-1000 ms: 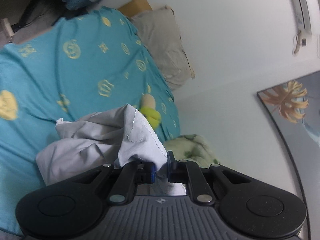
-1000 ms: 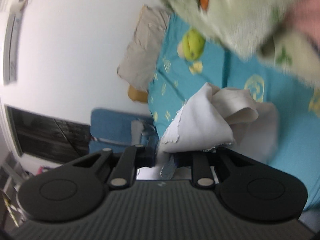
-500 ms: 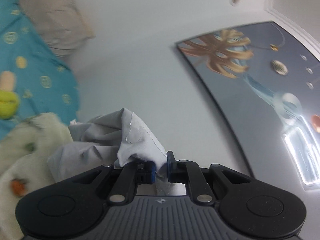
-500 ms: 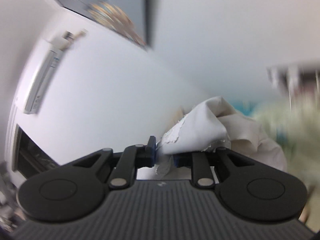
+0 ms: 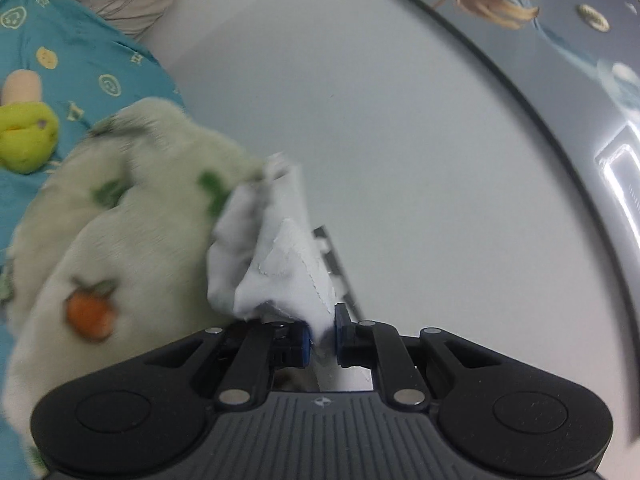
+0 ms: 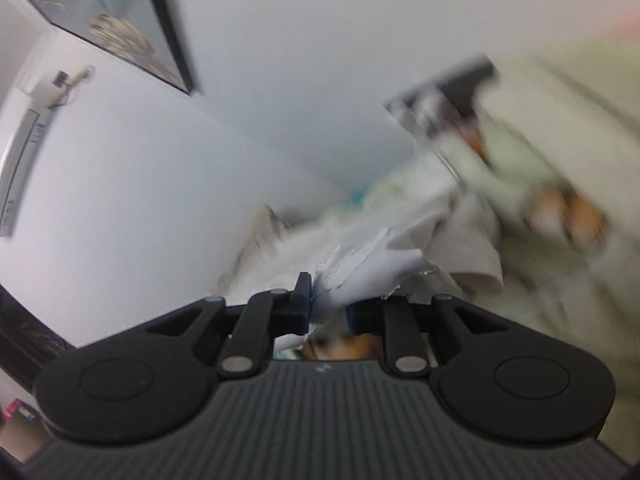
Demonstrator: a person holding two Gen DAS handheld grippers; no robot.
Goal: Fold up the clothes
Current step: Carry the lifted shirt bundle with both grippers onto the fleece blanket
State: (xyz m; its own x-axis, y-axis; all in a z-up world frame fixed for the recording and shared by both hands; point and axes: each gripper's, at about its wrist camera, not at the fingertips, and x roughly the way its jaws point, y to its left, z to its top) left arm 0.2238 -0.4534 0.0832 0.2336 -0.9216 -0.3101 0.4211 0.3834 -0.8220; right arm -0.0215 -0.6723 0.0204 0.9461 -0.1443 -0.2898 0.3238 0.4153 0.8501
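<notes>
- The white garment is off the bed, bunched and pinched at two places, one in each tool.
- The left tool is clenched on a stitched hem corner of it; the cloth rises straight ahead of the fingertips and bulges to their left.
- The right tool is clenched on a frayed edge of the same garment; the cloth spreads ahead of it and to its right in loose rolls.
- Both tools point up toward the wall, so the bed sheet shows only at the far left of the left tool, well apart from its fingertips.
- A fuzzy pale-green sleeve with fruit print, probably the person's arm, sits just left of the left tool and touches the bunched cloth; the same fabric blurs across the right of the right view.
- The relation that matters: the garment's length appears to run between the two grips, not hanging from one, though the span between them is hidden.
- Neither tool looks nearer; each already has its end, so the likely next need is to draw them apart to stretch the edge flat.
- The right view is motion-blurred, so fold lines there cannot be read.
</notes>
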